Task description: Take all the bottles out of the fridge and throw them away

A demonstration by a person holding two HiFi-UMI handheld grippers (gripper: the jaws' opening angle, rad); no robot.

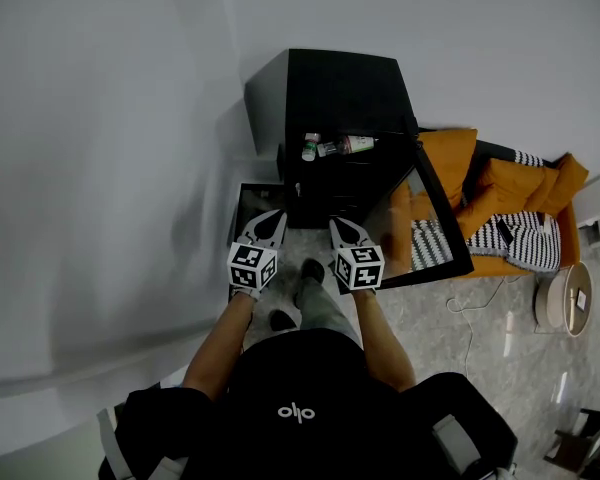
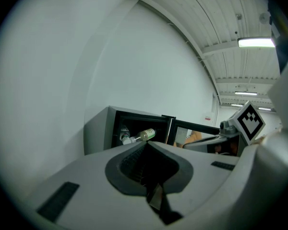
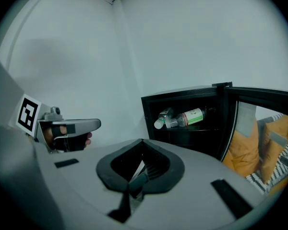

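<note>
Black fridge (image 1: pixel 340 93) stands with its door (image 1: pixel 442 218) swung open. In front of it hover the left gripper (image 1: pixel 279 213) and right gripper (image 1: pixel 336 224), both closed and empty. Two bottles (image 1: pixel 348 146) lie on its top shelf, so apparently none has been removed yet.

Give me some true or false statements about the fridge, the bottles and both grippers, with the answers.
The fridge door stands open. True.
The left gripper holds a bottle. False: its jaws are shut on nothing.
Two bottles lie on a shelf inside the fridge. True.
The right gripper reaches inside the fridge. False: it is out in front of the fridge, shut and empty.
The cushions beside the fridge are blue. False: they are orange.
</note>
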